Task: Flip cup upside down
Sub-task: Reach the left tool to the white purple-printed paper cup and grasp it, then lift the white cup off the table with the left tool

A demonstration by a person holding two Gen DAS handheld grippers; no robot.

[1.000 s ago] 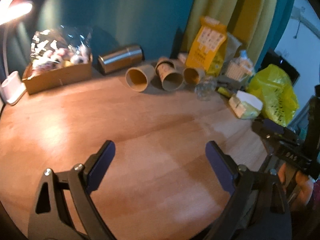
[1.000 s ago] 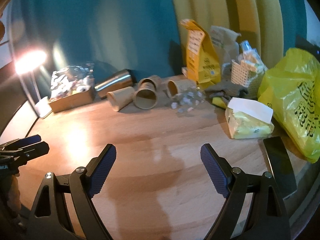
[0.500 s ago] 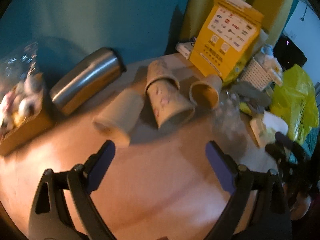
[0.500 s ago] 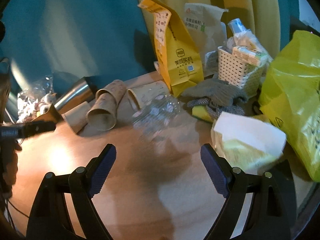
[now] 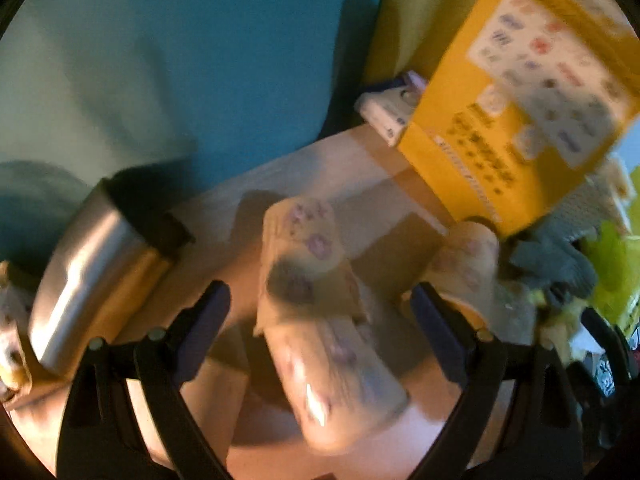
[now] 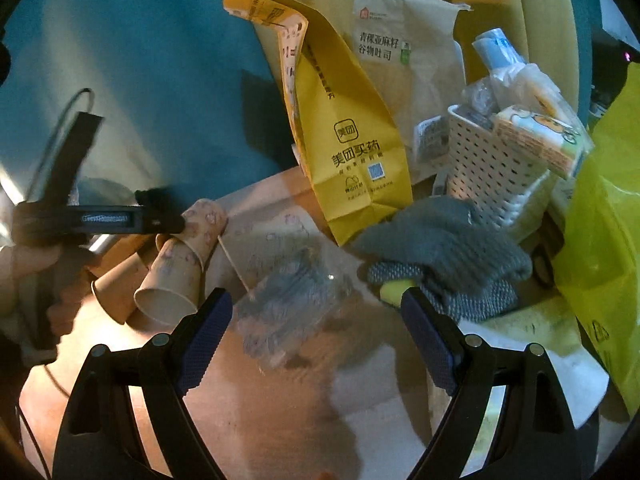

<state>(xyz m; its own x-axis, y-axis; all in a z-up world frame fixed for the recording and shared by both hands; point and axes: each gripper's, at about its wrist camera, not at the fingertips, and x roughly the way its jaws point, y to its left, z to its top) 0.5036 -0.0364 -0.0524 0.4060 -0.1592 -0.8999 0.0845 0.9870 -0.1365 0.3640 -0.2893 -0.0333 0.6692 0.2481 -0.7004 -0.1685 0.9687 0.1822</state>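
Your left gripper (image 5: 320,312) has its fingers spread wide, with a printed paper cup (image 5: 336,364) lying on its side between them, not visibly touched by either finger; the view is blurred. A second printed cup (image 5: 300,240) lies just beyond it, a steel flask (image 5: 96,280) to the left, a yellow bag (image 5: 520,100) far right. Your right gripper (image 6: 316,324) is also spread apart, a crumpled clear plastic cup (image 6: 288,308) on the table (image 6: 280,400) between its fingers. A grey glove (image 6: 440,248) lies to the right.

Left gripper (image 5: 320,316) and right gripper (image 6: 316,322) — jaws spread wide, empty.
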